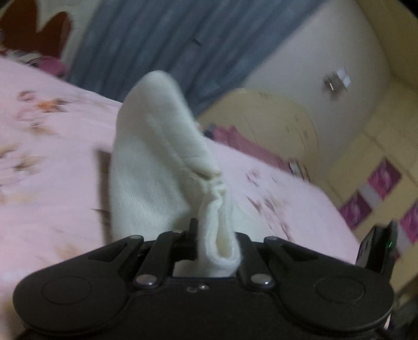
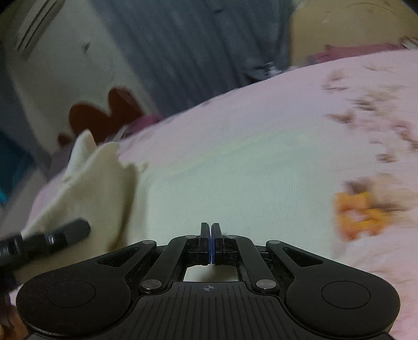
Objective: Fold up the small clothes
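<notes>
1. A bedroom in a home.
2. Bed (image 1: 52, 162) spread with a pink flowered sheet (image 2: 261, 125).
3. Grey-blue curtain (image 1: 146, 44) hanging behind the bed.
4. Cream curved headboard (image 1: 274, 123) at one end of the bed.
5. Cream wardrobe (image 1: 378, 162) with purple flowered panels (image 1: 384, 177) alongside.
6. White appliance with vent slats (image 2: 36, 23) near the curtain.

Bedroom surroundings, blurred in both wrist views

A pink bedsheet (image 1: 52, 157) with a scattered floral print covers the bed, and one orange flower (image 2: 360, 211) stands out in the right wrist view. Behind the bed hangs a grey-blue curtain (image 1: 162, 44). A cream rounded cabinet (image 1: 274, 123) stands beside the bed, with magenta patterned panels (image 1: 384, 177) further right. A dark red shape (image 2: 109, 115) (what it is cannot be told) shows against the pale wall (image 2: 60, 78).
</notes>
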`<action>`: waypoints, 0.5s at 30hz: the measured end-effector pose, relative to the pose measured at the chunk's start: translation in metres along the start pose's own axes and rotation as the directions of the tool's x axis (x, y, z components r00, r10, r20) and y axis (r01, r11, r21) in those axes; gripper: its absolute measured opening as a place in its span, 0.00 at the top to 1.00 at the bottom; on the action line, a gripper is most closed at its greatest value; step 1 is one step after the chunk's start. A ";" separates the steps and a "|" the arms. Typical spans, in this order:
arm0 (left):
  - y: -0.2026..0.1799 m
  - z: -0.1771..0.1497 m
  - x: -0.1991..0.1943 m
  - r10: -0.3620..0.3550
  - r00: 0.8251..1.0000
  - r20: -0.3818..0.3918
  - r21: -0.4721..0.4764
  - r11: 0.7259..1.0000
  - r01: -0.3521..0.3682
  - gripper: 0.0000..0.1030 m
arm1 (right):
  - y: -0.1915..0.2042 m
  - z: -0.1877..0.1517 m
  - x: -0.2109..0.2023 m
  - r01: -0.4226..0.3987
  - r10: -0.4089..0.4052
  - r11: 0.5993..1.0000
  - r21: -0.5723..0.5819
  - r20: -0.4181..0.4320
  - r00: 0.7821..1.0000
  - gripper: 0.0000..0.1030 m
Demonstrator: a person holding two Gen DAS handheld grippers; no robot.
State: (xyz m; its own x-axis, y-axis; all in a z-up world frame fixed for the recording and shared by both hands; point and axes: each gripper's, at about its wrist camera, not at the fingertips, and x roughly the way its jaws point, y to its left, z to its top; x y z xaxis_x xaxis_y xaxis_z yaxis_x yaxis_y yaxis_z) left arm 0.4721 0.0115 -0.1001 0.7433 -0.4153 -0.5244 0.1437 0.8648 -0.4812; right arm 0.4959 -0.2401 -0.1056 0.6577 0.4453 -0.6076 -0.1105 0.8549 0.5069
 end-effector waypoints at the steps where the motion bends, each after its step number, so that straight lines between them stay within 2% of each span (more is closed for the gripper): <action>1: -0.013 -0.003 0.009 -0.008 1.000 -0.019 0.021 1.000 0.008 0.93 | -0.011 0.004 -0.008 0.005 -0.006 1.000 0.020 0.013 1.000 0.99; 3: -0.039 -0.013 0.031 -0.031 0.996 -0.087 0.044 0.998 0.035 0.92 | -0.036 0.011 -0.027 -0.001 -0.002 0.997 0.073 0.035 0.999 0.99; 4: -0.053 -0.021 0.047 -0.048 0.987 -0.154 0.062 0.996 0.058 0.80 | -0.048 0.015 -0.035 -0.010 0.006 0.995 0.095 0.042 0.999 0.99; 5: -0.064 -0.026 0.063 -0.053 0.975 -0.218 0.082 0.994 0.072 0.57 | -0.058 0.017 -0.041 -0.010 0.004 0.994 0.111 0.048 0.999 0.98; 6: -0.074 -0.032 0.075 -0.039 0.959 -0.280 0.097 0.993 0.068 0.48 | -0.068 0.019 -0.046 0.007 -0.014 0.992 0.127 0.050 0.999 0.76; 7: -0.080 -0.035 0.076 -0.032 0.956 -0.293 0.097 0.993 0.063 0.48 | -0.080 0.023 -0.052 0.033 -0.041 0.988 0.148 0.051 0.998 0.47; 8: -0.082 -0.035 0.069 -0.065 0.960 -0.271 0.081 0.993 0.090 0.48 | -0.088 0.022 -0.062 0.043 -0.059 0.986 0.162 0.099 0.993 0.04; 9: -0.080 -0.031 0.060 -0.094 0.967 -0.237 0.059 0.992 0.111 0.48 | -0.091 0.025 -0.067 0.016 -0.037 0.987 0.160 0.128 0.991 0.04; 10: -0.075 -0.025 0.051 -0.084 0.975 -0.207 0.047 0.994 0.096 0.49 | -0.095 0.027 -0.071 -0.001 -0.018 0.987 0.159 0.122 0.992 0.05; 11: -0.067 -0.018 0.043 -0.058 0.983 -0.176 0.045 0.997 0.067 0.51 | -0.097 0.029 -0.072 -0.017 -0.001 0.987 0.160 0.111 0.994 0.18; 12: -0.055 -0.011 0.036 -0.026 0.990 -0.136 0.045 0.998 0.033 0.53 | -0.098 0.030 -0.070 -0.032 0.018 0.987 0.160 0.092 0.996 0.37; 13: -0.043 -0.005 0.031 0.007 0.994 -0.105 0.043 0.999 -0.002 0.59 | -0.098 0.030 -0.067 -0.049 0.037 0.986 0.161 0.077 0.996 0.43; 15: -0.013 0.007 0.029 0.088 0.992 -0.088 0.018 0.996 -0.087 0.63 | -0.095 0.027 -0.056 -0.090 0.084 0.983 0.162 0.046 0.995 0.46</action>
State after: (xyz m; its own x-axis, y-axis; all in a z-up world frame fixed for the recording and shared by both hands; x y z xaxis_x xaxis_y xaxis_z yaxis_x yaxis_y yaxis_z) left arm 0.4963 -0.0096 -0.1043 0.6924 -0.3606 -0.6249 0.0901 0.9026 -0.4210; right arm 0.4896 -0.3534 -0.1025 0.6794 0.5030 -0.5343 -0.0471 0.7565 0.6523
